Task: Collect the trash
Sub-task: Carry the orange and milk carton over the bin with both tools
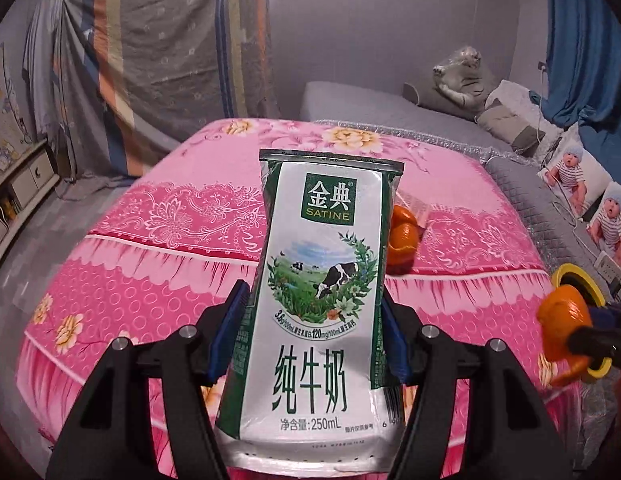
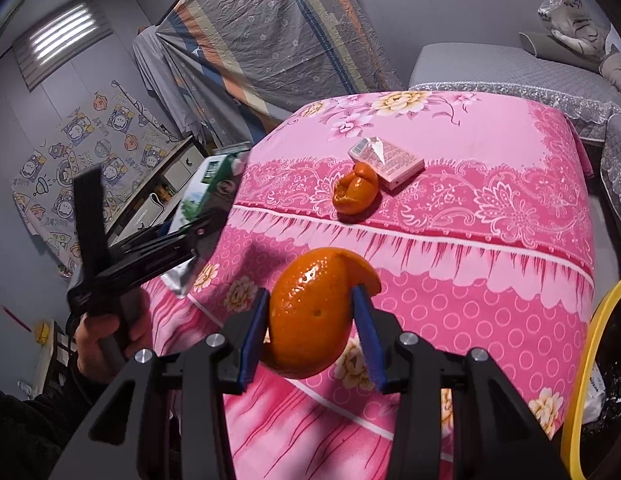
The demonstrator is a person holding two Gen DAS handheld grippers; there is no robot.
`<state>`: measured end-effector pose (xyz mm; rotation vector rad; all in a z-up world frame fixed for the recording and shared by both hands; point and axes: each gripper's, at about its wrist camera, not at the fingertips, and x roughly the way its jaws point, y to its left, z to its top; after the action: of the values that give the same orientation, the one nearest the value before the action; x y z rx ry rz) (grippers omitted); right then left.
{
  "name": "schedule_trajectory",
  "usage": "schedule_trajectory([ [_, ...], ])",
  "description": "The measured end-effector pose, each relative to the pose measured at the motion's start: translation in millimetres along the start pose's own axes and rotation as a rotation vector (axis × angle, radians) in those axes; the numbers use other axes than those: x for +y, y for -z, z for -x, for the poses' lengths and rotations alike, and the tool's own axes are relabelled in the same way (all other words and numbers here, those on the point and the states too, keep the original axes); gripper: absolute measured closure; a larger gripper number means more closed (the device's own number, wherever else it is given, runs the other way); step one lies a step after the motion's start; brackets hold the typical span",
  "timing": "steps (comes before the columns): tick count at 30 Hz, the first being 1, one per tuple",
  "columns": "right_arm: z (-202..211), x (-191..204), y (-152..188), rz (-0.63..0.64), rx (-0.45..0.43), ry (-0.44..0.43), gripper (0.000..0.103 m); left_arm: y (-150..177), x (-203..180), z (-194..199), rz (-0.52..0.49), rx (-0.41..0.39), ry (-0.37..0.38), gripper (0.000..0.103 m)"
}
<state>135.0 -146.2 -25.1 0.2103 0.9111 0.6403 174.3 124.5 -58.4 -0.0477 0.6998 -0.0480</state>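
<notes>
Two claws, both clamped — left claw (image 1: 314, 334) squeezes a dented milk carton (image 1: 322, 300) reading "金典 SATINE 纯牛奶 250mL", right claw (image 2: 310, 332) pinches glossy orange peel (image 2: 310, 312) above the pink bed (image 2: 490, 240).

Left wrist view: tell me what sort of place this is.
Probably a bedroom at home: a bed with a grey quilted cover and pillows stands behind the pink floral cloth, with blue curtains at the right.

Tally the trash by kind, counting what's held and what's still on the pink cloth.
Orange peels: 2, one in the right gripper, one on the cloth
Milk cartons: 1, held by the left gripper
Small pink boxes: 1, on the cloth
Total: 4
</notes>
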Motion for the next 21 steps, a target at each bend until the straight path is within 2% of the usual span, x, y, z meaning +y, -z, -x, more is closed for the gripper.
schedule_trajectory([
  [6, 6.7, -11.0, 13.0, -0.044, -0.002, 0.004, 0.063, 11.5, -24.4, 28.1, -0.056, -0.032, 0.047, 0.045],
  [11, 25.6, -30.0, 21.3, -0.094, -0.043, 0.029, 0.063, 8.3, -52.9, 41.9, -0.099, -0.074, 0.079, 0.045],
  [16, 46.0, -58.9, 26.6, -0.152, -0.091, 0.063, 0.063, -0.2, -92.5, 47.0, -0.151, -0.106, 0.138, 0.045],
  [21, 75.6, -97.6, 34.7, -0.230, -0.153, 0.125, 0.063, -8.3, -144.5, 46.1, -0.230, -0.122, 0.227, 0.045],
])
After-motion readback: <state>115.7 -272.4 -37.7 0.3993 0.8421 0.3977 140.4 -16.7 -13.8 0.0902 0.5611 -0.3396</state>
